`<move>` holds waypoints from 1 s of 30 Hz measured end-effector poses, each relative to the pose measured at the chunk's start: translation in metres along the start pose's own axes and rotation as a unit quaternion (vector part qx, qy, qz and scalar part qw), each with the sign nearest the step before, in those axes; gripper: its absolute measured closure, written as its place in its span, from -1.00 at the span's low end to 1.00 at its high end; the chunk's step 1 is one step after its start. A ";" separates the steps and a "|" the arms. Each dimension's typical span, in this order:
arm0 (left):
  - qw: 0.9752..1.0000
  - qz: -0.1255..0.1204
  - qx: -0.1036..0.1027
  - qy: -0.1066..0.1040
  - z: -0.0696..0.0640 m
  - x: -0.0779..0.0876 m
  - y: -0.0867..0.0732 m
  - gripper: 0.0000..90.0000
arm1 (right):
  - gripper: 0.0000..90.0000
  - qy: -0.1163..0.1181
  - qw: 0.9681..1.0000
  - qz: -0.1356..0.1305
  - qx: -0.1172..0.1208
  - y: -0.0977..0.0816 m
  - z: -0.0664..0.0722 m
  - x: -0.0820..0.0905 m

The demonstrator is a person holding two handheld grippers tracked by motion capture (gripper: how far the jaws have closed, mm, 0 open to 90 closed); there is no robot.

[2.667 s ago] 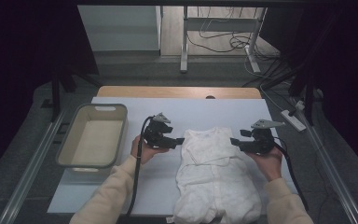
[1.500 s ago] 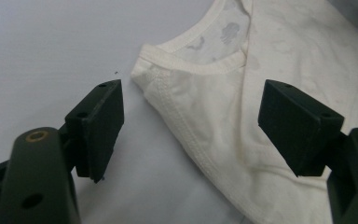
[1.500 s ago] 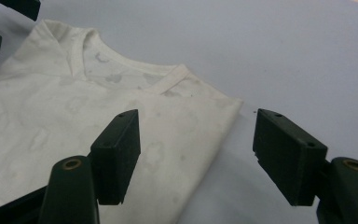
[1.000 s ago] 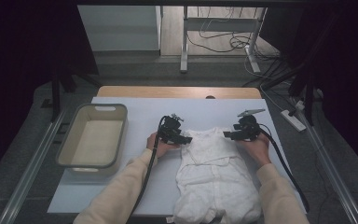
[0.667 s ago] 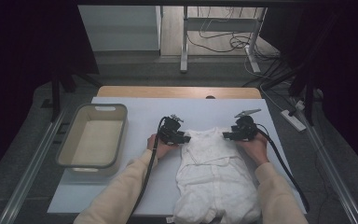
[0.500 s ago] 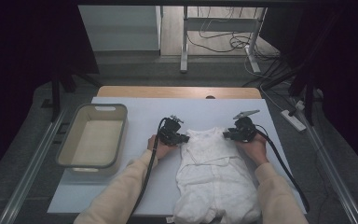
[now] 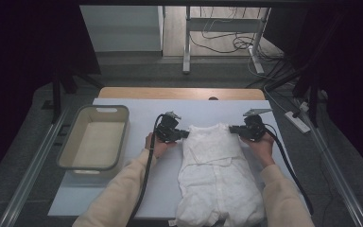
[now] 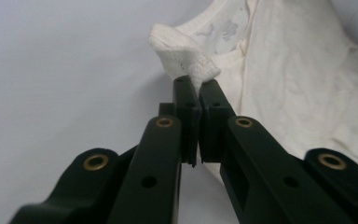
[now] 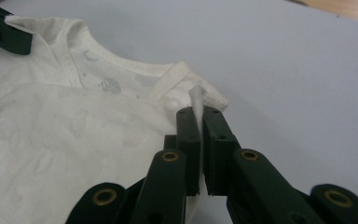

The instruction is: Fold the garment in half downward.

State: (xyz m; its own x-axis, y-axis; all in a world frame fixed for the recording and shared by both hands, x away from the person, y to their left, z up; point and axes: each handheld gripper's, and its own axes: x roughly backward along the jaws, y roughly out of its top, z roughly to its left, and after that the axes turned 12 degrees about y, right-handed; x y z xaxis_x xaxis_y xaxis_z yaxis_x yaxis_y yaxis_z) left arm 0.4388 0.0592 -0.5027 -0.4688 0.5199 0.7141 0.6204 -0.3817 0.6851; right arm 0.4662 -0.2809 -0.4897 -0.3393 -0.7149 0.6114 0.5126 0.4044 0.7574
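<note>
Each hand-held gripper (image 8: 198, 91) (image 9: 199, 116) pinches unlabelled garment (image 7: 215, 175).

A cream-white baby bodysuit (image 7: 215, 172) lies on a white bench (image 7: 137, 189) cover. Faint grey printed marks show inside its neckline (image 9: 107, 85), and its neck trim is the same cream-white. The left tool (image 8: 193, 91) and right tool (image 9: 197, 116) are matte black, with small brass-coloured rivets on their arms. A beige plastic tub (image 7: 94, 138) with a paler cream inside sits on the white cover. A strip of light tan wood (image 7: 179, 93) edges the bench's far side. The person's sleeves (image 7: 118, 194) are pale beige. The floor (image 7: 28, 118) around is dark grey.
</note>
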 end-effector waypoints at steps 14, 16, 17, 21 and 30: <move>1.000 -0.027 -0.003 0.009 0.005 0.019 0.006 0.93 | 0.92 0.001 0.999 -0.047 0.023 0.014 0.013 0.015; 0.999 -0.033 -0.007 0.012 0.005 0.023 0.008 0.93 | 0.92 0.003 0.998 -0.056 0.025 0.016 0.015 0.017; 0.999 -0.033 -0.008 0.012 0.004 0.024 0.009 0.93 | 0.92 0.002 0.998 -0.058 0.028 0.017 0.017 0.019; 0.999 -0.042 -0.015 0.017 0.005 0.033 0.013 0.93 | 0.92 0.002 0.997 -0.066 0.034 0.022 0.020 0.021; 0.998 -0.057 -0.016 0.029 0.017 0.055 0.031 0.94 | 0.92 -0.004 0.995 -0.081 0.051 0.046 0.026 0.021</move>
State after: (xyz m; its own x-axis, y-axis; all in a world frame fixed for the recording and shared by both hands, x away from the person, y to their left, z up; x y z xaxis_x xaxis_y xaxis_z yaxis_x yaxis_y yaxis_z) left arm 0.4433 0.0892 -0.4448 -0.5707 0.5164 0.6385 0.5420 -0.3473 0.7653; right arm 0.4622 -0.2632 -0.4361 -0.4179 -0.7714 0.4800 0.3679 0.3394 0.8657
